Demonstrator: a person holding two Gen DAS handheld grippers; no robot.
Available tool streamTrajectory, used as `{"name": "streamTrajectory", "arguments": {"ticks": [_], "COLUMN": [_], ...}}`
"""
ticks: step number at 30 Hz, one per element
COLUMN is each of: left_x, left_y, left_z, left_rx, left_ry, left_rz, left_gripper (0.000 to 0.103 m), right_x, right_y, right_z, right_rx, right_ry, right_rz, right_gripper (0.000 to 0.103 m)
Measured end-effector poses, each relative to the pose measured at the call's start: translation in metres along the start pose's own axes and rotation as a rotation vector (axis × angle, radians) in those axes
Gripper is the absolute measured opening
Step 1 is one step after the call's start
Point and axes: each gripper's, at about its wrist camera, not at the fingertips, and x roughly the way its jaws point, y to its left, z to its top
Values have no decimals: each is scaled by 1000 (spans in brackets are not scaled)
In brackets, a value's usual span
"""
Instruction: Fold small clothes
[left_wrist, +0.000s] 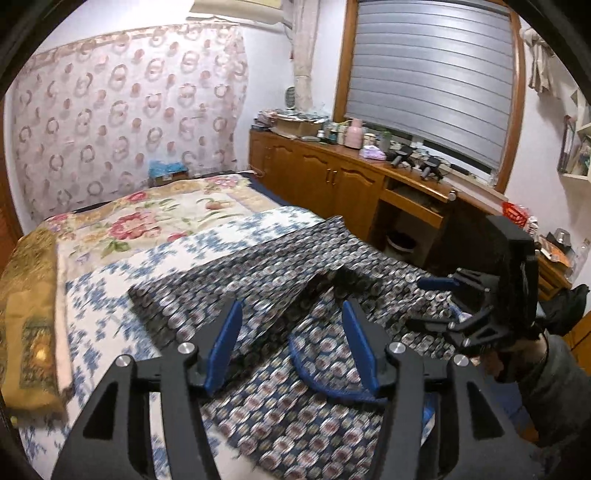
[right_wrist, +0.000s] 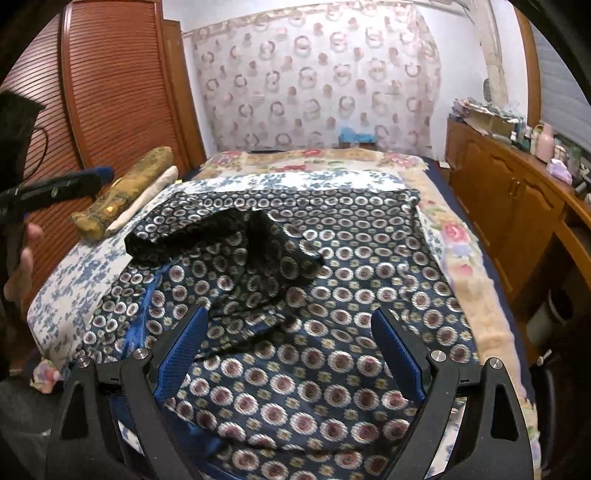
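My left claw (left_wrist: 291, 343) hangs spread over the garment (left_wrist: 295, 369), its blue pads apart with nothing between them. The garment, dark blue with rings of white dots, lies on the bed (left_wrist: 155, 221), partly folded: a darker flap (right_wrist: 258, 236) is turned back across its middle, and a blue hem (left_wrist: 325, 384) curves just under my left pads. My right claw (right_wrist: 290, 347) is spread as well, low over the near end of the cloth, holding nothing. In the left view the right claw (left_wrist: 439, 302) sits at 3 o'clock, at the garment's edge. In the right view the left claw shows at 9 o'clock, too much from the side to read there. A rolled gold cloth (right_wrist: 125, 188) lies at 10 o'clock along the bed's edge. A wooden cabinet (left_wrist: 332, 177) runs past the bed at 2 o'clock.
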Motion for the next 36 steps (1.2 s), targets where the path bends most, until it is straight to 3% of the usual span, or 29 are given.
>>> {"name": "streamTrajectory", "arguments": {"ticks": [8,14,23,26,29,31,33,36], "left_x": [-6,-7,-6,-4,-2,-1,-1,-1], "left_y": [32,36,37,37,36,36,35,35], "left_z": [-30,-36,-39,-40,-42,-43,-43,-44], "left_rx": [-78,-78,-76,-82,-84,-83,-82,-85], "left_ry": [13,13,18,25,30,33,34,34], "left_rz": [60,82,84,84,82,81,81,84], "left_gripper": [55,55,55,55,55,55,55,55], "right_x": [15,35,95,108,117,121,119,104], "right_y": [13,27,24,22,22,24,28,33], "right_z": [17,47,65,61,57,56,55,55], "right_rx": [13,-60,-147,-145,-151,-158,-175,-187], "right_ry": [-21,-16,140,190,222,232,220,170], "right_rz": [19,21,-6,21,45,64,79,97], "right_gripper": [92,92,84,75,54,31,14,4]}}
